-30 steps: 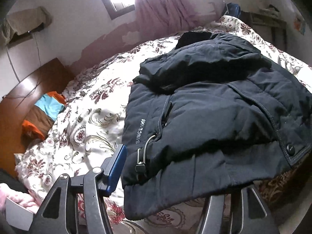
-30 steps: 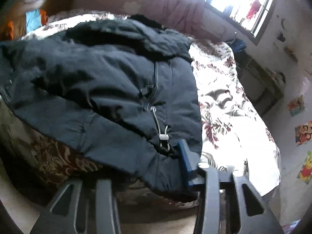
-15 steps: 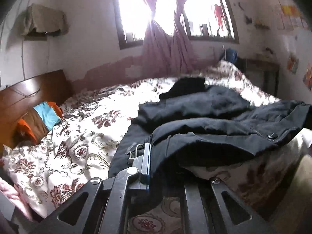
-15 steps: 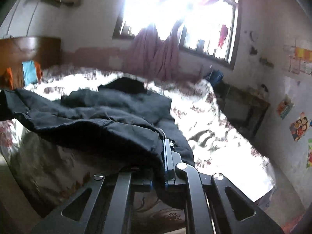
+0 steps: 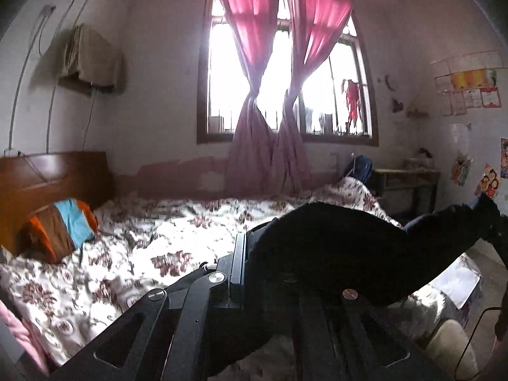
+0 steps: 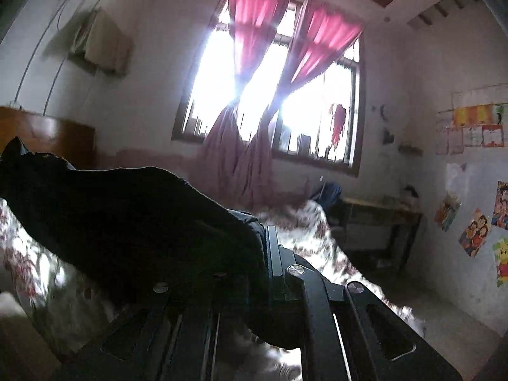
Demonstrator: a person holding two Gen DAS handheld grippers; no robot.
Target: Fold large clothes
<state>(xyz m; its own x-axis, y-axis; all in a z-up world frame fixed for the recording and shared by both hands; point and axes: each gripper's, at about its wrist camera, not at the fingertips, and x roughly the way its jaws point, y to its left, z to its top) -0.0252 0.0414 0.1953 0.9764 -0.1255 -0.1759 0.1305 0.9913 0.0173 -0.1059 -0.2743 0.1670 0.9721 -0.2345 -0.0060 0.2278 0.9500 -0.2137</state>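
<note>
The jacket [image 5: 343, 254] hangs lifted above the bed [image 5: 104, 273], slung dark between the two grippers, its near edge raised toward the cameras while the rest sags down to the flowered quilt. On the left, the left gripper [image 5: 254, 273] pinches one corner of that raised edge, the cloth bunched between its fingers. To the right, the jacket stretches across to the right gripper [image 6: 263, 254], which grips the other corner the same way, cloth packed against its blue-edged finger. Further right stand the window [image 6: 285, 95] with its tied pink curtains and a desk against the wall.

The step in hand looks like the fold-over: the near edge is up and ready to travel. The next move likely calls for carrying both corners forward together, level and taut, then lowering them onto the far part of the jacket before letting go, so the layers land square.
</note>
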